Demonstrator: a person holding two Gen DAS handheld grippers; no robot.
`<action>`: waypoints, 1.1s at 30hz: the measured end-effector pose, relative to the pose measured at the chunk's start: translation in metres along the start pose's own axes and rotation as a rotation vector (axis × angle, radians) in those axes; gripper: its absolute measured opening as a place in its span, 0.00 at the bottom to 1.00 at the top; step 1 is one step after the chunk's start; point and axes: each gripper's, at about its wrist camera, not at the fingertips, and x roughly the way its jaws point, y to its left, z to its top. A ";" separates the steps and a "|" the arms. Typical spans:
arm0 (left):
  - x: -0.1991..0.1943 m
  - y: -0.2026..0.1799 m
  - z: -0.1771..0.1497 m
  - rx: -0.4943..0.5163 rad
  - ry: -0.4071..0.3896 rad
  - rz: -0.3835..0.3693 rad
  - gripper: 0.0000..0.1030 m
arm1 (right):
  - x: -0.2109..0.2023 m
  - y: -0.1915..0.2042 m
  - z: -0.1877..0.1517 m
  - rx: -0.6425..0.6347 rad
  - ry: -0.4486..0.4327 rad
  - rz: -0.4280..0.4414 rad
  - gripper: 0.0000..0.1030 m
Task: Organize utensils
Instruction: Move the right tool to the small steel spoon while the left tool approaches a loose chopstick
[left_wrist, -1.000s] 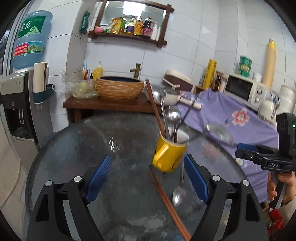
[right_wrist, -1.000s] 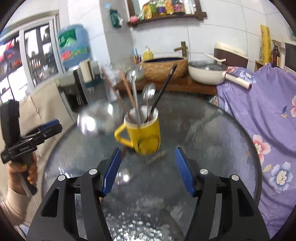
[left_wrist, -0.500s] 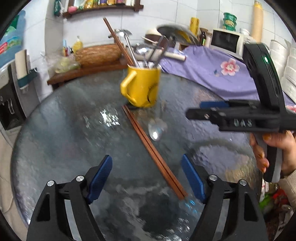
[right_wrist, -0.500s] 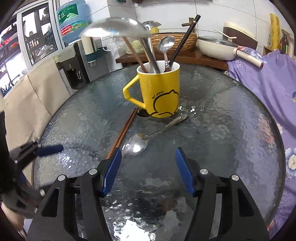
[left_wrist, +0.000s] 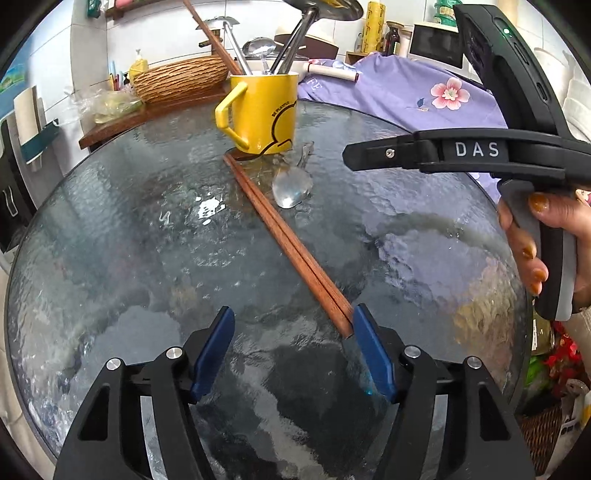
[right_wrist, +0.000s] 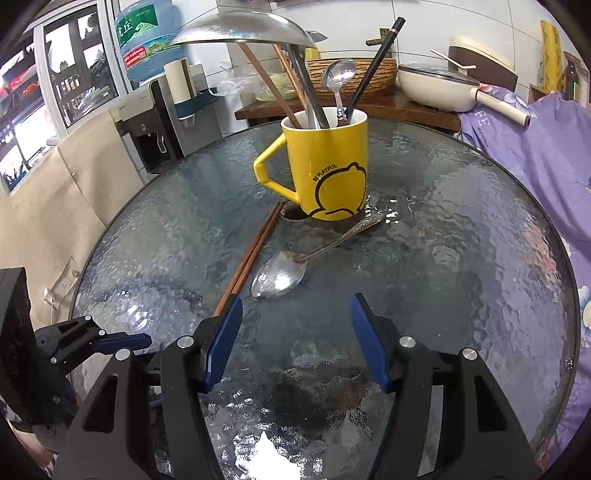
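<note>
A yellow mug (left_wrist: 264, 114) (right_wrist: 332, 166) stands on the round glass table (left_wrist: 110, 229) (right_wrist: 472, 266) and holds a ladle, a spoon and chopsticks. A pair of brown chopsticks (left_wrist: 288, 240) (right_wrist: 251, 254) and a metal spoon (left_wrist: 291, 186) (right_wrist: 277, 277) lie flat beside it. My left gripper (left_wrist: 291, 314) (right_wrist: 142, 338) is low over the glass with its jaws closing. The chopsticks' near end lies between them, close against the right finger, not pinched. My right gripper (right_wrist: 295, 302) (left_wrist: 351, 157) is open, just short of the spoon's bowl, with nothing between its fingers.
A purple flowered cloth (left_wrist: 424, 99) covers something past the table's right side. Behind stands a wooden side table (right_wrist: 388, 107) with a wicker basket (left_wrist: 177, 81) and a white pan (right_wrist: 436, 88). A water dispenser (right_wrist: 159, 122) is at the back left. A person's hand (left_wrist: 546, 236) grips the right gripper's handle.
My left gripper came down and closer to the glass, its jaws narrowed, and the chopsticks' end now lies between them. My right gripper sank toward the spoon, then stayed put.
</note>
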 end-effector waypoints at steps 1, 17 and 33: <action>-0.001 0.001 -0.001 -0.003 0.003 0.003 0.63 | 0.001 0.001 0.000 -0.003 0.002 0.000 0.59; -0.014 0.034 -0.009 -0.072 0.003 0.114 0.63 | 0.057 0.024 0.011 0.003 0.071 -0.106 0.59; -0.017 0.044 -0.008 -0.083 -0.005 0.094 0.62 | 0.087 0.021 0.014 0.031 0.094 -0.249 0.61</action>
